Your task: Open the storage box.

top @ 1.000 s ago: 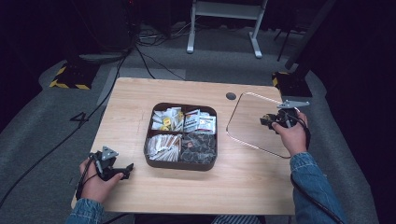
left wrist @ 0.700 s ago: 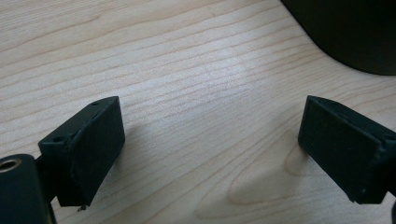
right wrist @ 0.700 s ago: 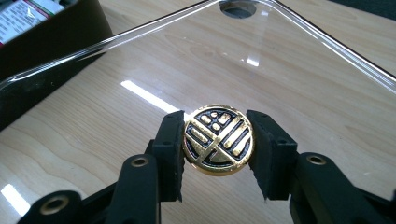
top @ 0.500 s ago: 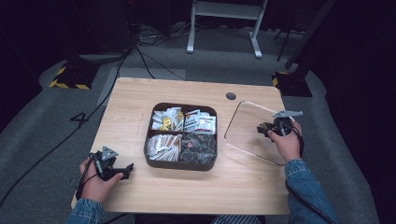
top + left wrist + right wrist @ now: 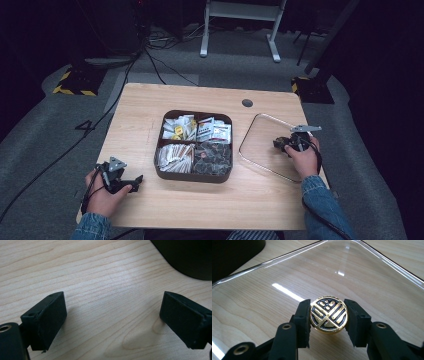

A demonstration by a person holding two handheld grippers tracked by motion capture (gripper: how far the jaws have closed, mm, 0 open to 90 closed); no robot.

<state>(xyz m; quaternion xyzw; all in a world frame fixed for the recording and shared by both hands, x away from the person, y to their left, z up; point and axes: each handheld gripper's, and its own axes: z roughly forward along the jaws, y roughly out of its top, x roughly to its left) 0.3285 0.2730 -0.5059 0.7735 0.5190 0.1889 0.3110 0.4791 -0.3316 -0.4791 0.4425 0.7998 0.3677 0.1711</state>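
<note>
Gold bars and blocks on black, no readable letters, are marking the round gold-rimmed knob (image 5: 329, 314) that the right tool (image 5: 328, 316) is pinching between its 2 black pads. That knob is sitting at the middle of the clear square lid with rounded corners (image 5: 270, 145), which is lying on the pale wood-grain desk (image 5: 200, 100) just right of the dark brown 4-compartment tray of packets (image 5: 195, 176). The left tool (image 5: 112, 320) is resting wide open and empty over bare wood near the desk's front left edge.
</note>
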